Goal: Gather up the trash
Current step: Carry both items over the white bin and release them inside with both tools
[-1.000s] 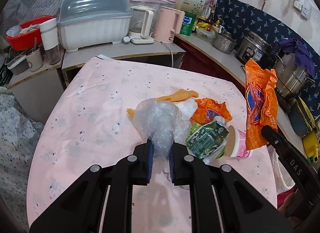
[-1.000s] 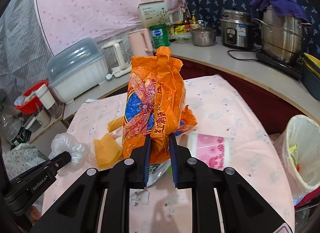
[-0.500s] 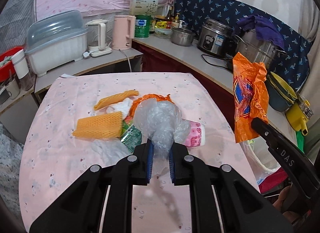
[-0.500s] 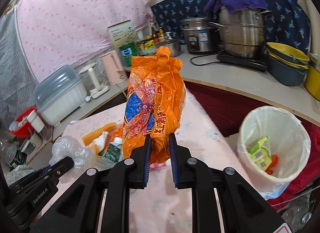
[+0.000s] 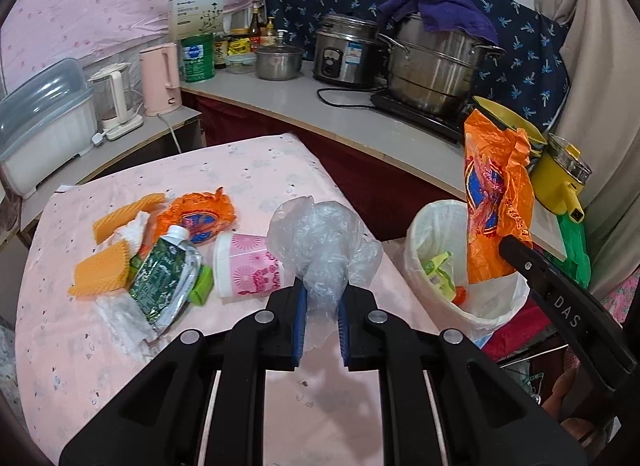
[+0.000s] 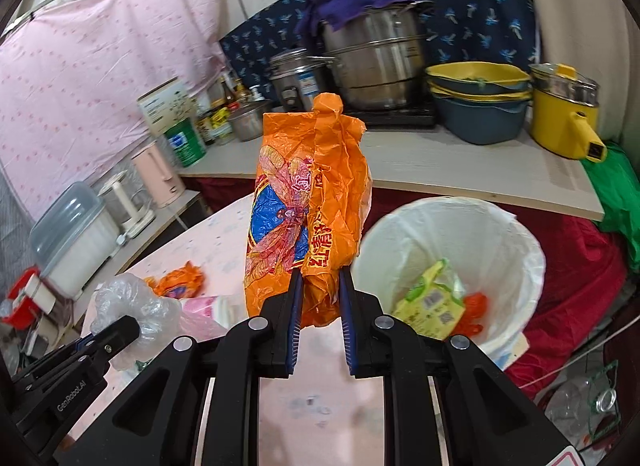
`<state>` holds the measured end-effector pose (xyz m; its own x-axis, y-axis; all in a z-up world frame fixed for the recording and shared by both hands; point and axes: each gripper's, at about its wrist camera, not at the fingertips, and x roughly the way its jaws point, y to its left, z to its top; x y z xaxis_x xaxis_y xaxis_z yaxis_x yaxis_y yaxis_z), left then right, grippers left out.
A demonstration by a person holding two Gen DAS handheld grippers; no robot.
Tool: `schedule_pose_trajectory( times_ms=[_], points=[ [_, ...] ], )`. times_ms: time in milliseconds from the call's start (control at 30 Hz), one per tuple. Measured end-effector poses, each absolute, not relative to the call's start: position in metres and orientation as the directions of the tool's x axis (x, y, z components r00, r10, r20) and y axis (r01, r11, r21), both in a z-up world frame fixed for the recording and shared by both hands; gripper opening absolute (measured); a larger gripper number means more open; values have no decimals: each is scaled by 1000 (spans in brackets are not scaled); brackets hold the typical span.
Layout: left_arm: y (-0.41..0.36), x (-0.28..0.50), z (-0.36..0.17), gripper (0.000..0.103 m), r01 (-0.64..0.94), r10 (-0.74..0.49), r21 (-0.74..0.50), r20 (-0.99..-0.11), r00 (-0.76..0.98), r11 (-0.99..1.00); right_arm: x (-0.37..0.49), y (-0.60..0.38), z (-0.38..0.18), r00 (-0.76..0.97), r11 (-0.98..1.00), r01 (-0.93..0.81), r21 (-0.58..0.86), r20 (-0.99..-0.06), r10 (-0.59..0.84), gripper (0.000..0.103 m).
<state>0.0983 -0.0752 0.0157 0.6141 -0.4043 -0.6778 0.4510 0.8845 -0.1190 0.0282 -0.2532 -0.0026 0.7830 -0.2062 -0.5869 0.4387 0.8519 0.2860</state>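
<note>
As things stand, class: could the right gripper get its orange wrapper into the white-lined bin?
Probably yes. The right gripper is shut on the orange wrapper, and the white-lined bin stands open just beside it, off the table's edge, with nothing over its mouth.

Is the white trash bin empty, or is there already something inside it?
Not empty. The trash bin already holds a yellow-green wrapper and an orange scrap at the bottom.
</note>
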Motion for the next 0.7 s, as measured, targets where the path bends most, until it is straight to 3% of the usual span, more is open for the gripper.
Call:
schedule_pose_trajectory(
  times_ms=[700],
  points=[
    [-212,69,5,13,658,-515,-82,-696,500,749,-35,-354,-34,711,717,618,324,-620,-332,17]
  ],
)
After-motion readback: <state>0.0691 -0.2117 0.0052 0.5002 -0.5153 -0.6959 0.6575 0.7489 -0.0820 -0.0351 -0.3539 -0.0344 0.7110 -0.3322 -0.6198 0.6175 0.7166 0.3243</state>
